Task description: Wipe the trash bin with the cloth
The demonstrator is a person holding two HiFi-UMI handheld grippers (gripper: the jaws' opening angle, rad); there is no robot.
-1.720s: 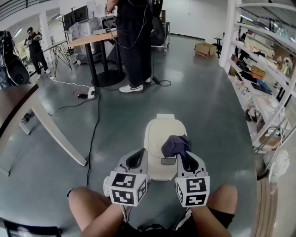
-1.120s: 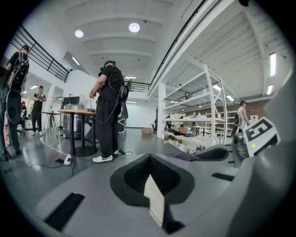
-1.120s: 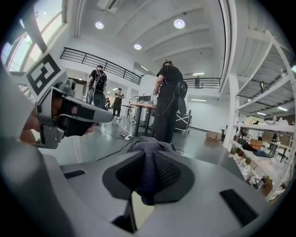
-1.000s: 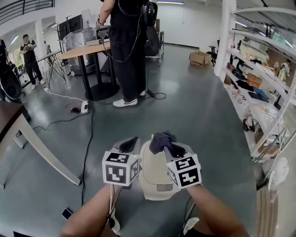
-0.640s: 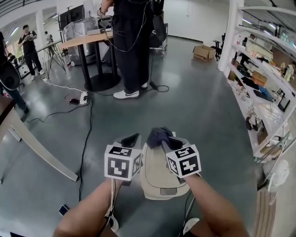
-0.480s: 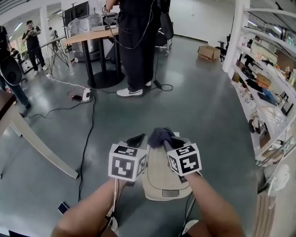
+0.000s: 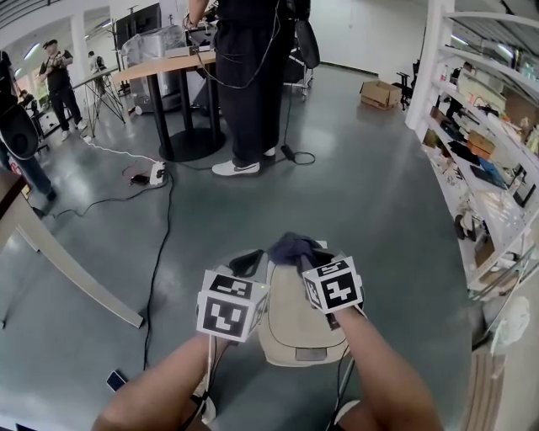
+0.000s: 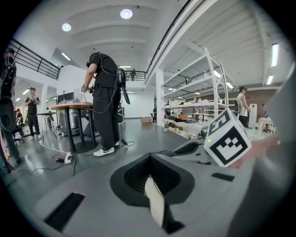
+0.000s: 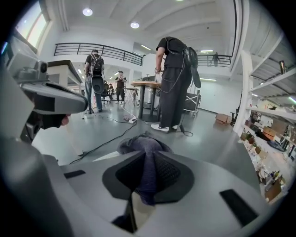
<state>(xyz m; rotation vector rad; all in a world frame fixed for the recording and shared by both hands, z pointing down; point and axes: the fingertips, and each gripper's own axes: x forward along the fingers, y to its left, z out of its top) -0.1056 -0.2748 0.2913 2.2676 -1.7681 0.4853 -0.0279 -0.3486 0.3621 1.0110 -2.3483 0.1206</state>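
The right gripper [image 7: 307,255] has its fingers clamped tight on a bunched dark purple cloth [image 7: 290,247], which bulges just ahead of them over the far end of the cream trash bin [image 7: 295,324] on the floor [image 7: 379,219]. Just beside it, the left gripper [image 7: 246,263] holds its fingers closed on nothing.

A large lab or workshop hall is indicated. A wide, polished grey concrete floor [image 7: 379,194] is seen, with a cable [image 7: 160,252] and a power strip [image 7: 157,174] laid across it. White open shelving [image 7: 480,126], loaded with boxes and small parts, is set along the right side. Equipment is stacked on a standing table [image 7: 164,67], at which a person [image 7: 244,76] hung with wired gear is occupied. A cardboard box [image 7: 381,94] is left on the floor. A railed mezzanine [image 9: 97,47] and round ceiling lights [image 8: 126,14] are seen overhead.
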